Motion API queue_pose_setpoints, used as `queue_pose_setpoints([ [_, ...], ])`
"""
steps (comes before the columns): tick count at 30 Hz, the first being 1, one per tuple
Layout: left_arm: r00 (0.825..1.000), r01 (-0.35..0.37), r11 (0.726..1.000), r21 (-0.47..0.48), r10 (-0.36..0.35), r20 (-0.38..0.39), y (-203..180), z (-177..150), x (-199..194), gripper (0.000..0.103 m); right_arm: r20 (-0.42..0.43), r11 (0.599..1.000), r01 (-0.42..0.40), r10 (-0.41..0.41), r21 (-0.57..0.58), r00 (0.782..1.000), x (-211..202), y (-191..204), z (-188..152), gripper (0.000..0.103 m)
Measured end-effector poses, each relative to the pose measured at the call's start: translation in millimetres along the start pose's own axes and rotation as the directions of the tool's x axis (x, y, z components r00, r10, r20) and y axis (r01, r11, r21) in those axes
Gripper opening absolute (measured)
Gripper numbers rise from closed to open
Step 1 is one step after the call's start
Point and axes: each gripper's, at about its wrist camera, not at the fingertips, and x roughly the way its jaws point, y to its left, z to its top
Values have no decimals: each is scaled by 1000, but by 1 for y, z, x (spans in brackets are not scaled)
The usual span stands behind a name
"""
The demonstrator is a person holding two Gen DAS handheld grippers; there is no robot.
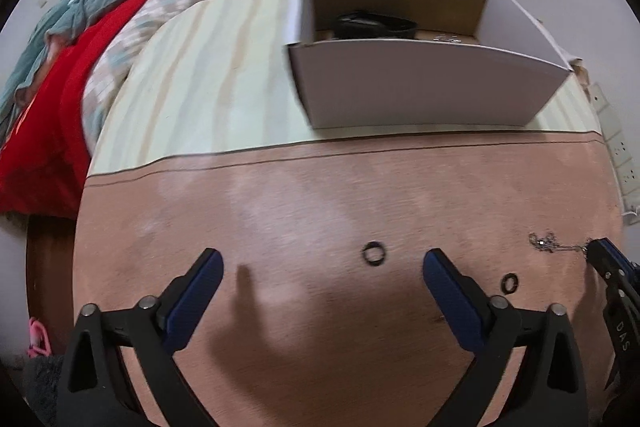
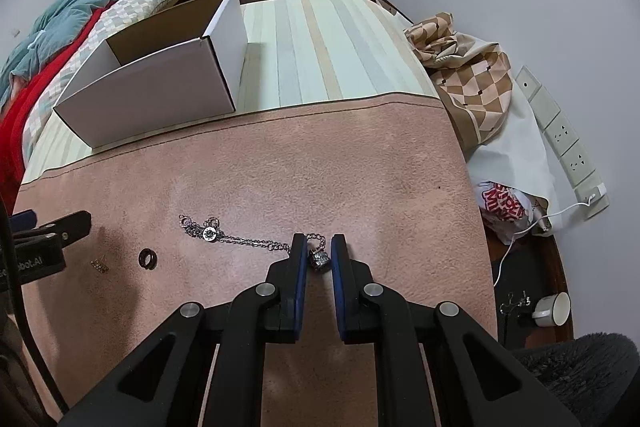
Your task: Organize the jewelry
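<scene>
A silver chain necklace (image 2: 224, 233) lies on the pink mat (image 2: 280, 167). Its pendant (image 2: 319, 259) sits between the fingers of my right gripper (image 2: 319, 247), which are nearly closed around it at mat level. My left gripper (image 1: 322, 261) is wide open and empty above the mat. A black ring (image 1: 374, 251) lies between its fingertips, further ahead. A second black ring (image 1: 509, 283) lies to the right; it also shows in the right wrist view (image 2: 147, 259). A small earring (image 2: 99, 264) lies near it. The white box (image 1: 420, 91) holds a dark object (image 1: 374, 25).
The table has a striped cloth (image 2: 320, 47) beyond the mat. A bed with red and teal bedding (image 1: 80, 67) is at left. A checked cloth and bags (image 2: 476, 87) lie off the table's right edge, with wall sockets (image 2: 568, 143) and a cup (image 2: 554, 309) on the floor.
</scene>
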Motion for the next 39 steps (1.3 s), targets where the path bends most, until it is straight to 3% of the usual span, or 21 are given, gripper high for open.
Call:
queue_pose_setpoints([
  [3, 1000, 31, 999, 12, -30, -1, -5, -2, 0, 48, 0, 1000, -1, 1, 3, 1000, 0, 0, 1, 12],
  [4, 999, 42, 999, 10, -42, 2, -6, -2, -1, 44, 0, 1000, 0, 0, 1, 1000, 0, -1, 1, 13],
  [6, 999, 50, 999, 15, -50, 5, -7, -2, -3, 21, 0, 1000, -1, 1, 3, 1000, 0, 0, 0, 13],
  [9, 999, 46, 999, 28, -46, 8, -10, -3, -3, 11, 0, 1000, -1, 1, 2, 1000, 0, -1, 1, 13],
  [18, 998, 51, 998, 32, -51, 23, -11, -6, -15, 10, 1, 999, -34, 34, 24, 999, -7, -5, 3, 12],
  [25, 991, 72, 997, 30, -75, 109, -8, 11, -55, 10, 59, 991, -129, 128, 24, 990, -43, 4, 25, 12],
  [39, 944, 121, 993, 1, -116, 309, 14, 81, -137, 10, 226, 963, -266, 267, -33, 937, -130, 33, 116, 12],
])
